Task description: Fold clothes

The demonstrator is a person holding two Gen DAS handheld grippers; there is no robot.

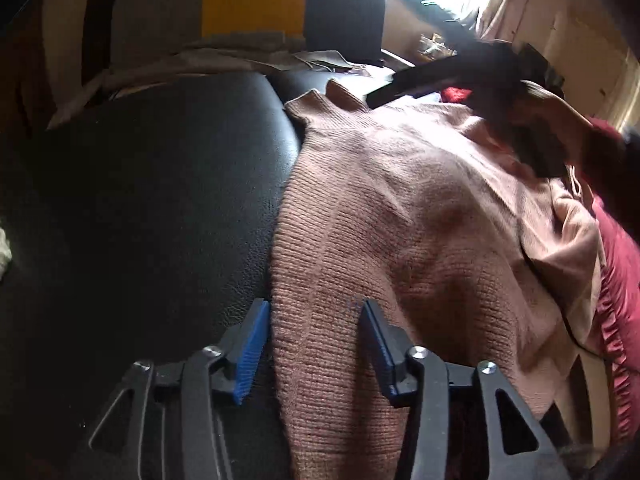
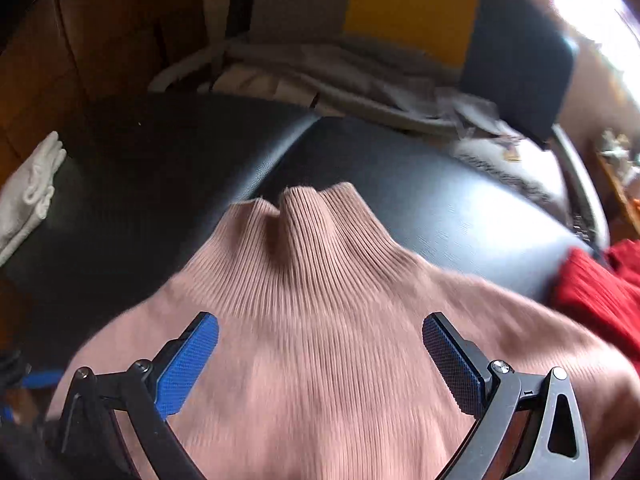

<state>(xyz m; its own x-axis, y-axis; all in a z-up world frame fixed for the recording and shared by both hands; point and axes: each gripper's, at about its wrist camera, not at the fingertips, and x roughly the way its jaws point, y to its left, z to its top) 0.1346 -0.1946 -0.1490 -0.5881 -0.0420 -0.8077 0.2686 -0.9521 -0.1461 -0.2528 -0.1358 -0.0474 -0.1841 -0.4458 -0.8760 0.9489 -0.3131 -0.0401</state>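
Pink knit sweater (image 1: 420, 208) lies spread on the black leather seat (image 1: 160, 200), w/ its ribbed collar (image 2: 308, 220) pointing toward the seat's back. In the right wrist view the collar bunches into a couple of soft ridges and rests on the black cushion near the seam between the two seat pads.

Your left gripper (image 1: 316, 312) sits at the sweater's left edge, jaws apart: one blue pad (image 1: 252, 348) is over bare leather just beside the hem edge, the other is over the knit, so the edge strip runs between them (can't tell if the pads touch the cloth). Nothing is clamped.

Your right gripper (image 2: 320, 328) hangs over the upper body of the sweater just below the collar, jaws wide apart, knit showing between them; the view is a bit motion-blurred, so contact is unclear.

A red garment (image 2: 592, 292) lies at the sweater's right side. A white cloth (image 2: 28, 192) sits at the seat's far left edge, well apart from the sweater. Behind the seat, grey-beige fabric (image 2: 340, 76) is piled below a yellow panel (image 2: 412, 12).
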